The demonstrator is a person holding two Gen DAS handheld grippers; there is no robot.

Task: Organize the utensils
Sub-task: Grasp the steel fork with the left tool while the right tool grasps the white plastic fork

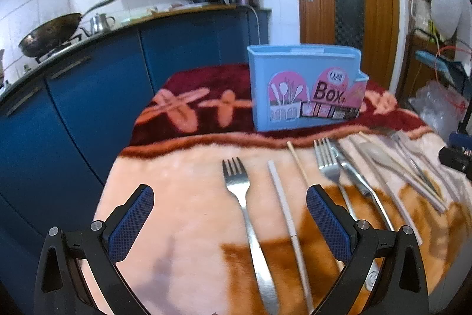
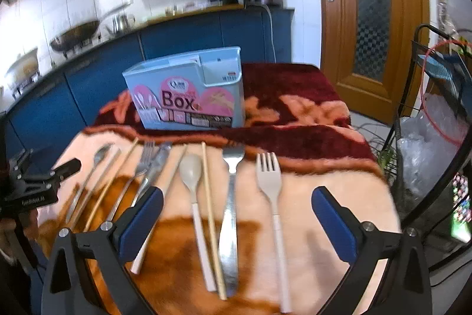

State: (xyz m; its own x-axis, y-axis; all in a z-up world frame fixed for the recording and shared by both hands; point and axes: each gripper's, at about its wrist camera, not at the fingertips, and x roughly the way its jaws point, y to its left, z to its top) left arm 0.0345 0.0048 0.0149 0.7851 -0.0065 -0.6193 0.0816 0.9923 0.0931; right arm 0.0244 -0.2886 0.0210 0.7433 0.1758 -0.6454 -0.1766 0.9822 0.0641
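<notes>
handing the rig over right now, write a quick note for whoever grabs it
Left gripper: open, empty, over the leftmost metal fork.
Right gripper: open, empty, over the beige spoon and beige fork.
Blue utensil box stands upright at the back of the blanket.
Done: nothing is visibly in the box.
Left: all forks, spoons and chopsticks lie in a row, to be loaded.

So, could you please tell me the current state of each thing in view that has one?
Left hand-held gripper: open, empty.
Right hand-held gripper: open, empty.
Blue utensil box: upright on the blanket, open-topped, nothing sticking out.
Metal fork: lying flat.
White plastic fork: lying flat.
Door: closed.
</notes>
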